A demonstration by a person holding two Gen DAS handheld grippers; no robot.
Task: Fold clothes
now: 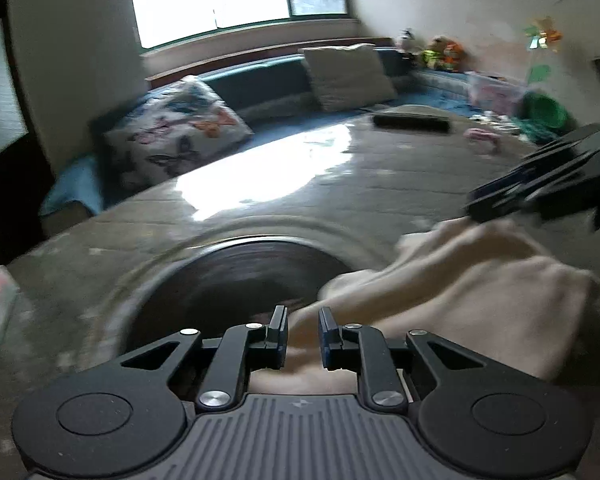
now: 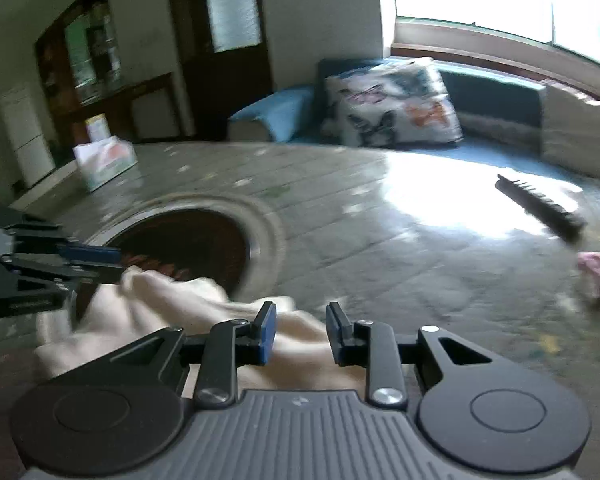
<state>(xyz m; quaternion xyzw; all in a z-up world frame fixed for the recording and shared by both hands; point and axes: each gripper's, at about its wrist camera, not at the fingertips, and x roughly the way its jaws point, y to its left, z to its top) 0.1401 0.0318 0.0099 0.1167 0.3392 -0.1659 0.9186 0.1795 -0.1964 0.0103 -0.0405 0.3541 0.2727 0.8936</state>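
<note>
A cream cloth [image 1: 480,280] lies bunched on the table beside the round dark opening [image 1: 240,280]; it also shows in the right wrist view [image 2: 172,304]. My left gripper [image 1: 303,334] is open, its jaws a small gap apart, with the cloth's near edge between and under them. My right gripper [image 2: 301,330] is open over the cloth's other end. The right gripper shows at the right of the left wrist view [image 1: 540,184], by the cloth's far edge. The left gripper shows at the left of the right wrist view [image 2: 60,264]. The frames are motion-blurred.
The table [image 1: 380,184] has a patterned glossy cover. A black brush [image 1: 411,122] and a small pink item [image 1: 482,138] lie at its far side. A tissue box [image 2: 106,160] stands near the left edge. A bench with cushions [image 1: 172,132] runs behind.
</note>
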